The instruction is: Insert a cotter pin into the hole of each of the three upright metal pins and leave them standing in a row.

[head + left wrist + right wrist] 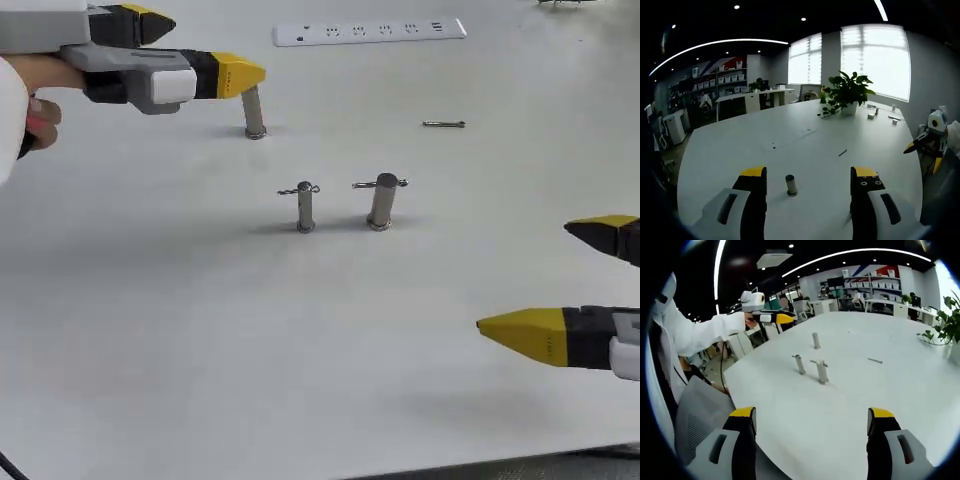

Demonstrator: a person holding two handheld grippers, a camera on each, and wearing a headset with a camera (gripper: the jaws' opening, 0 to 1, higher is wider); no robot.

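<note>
Steel — two pinned uprights (305, 208) (380, 203), one bare pin (254, 112); left gripper (215, 50), right gripper (524, 277) both spread, empty.

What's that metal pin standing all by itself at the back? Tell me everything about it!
The lone metal pin is a short, grey, steel-looking cylinder with a wider flat foot, standing upright on the white table. No cotter pin crosses it. It stands apart behind the other two pins. It shows between the open left tongs, which do not touch it.
</note>
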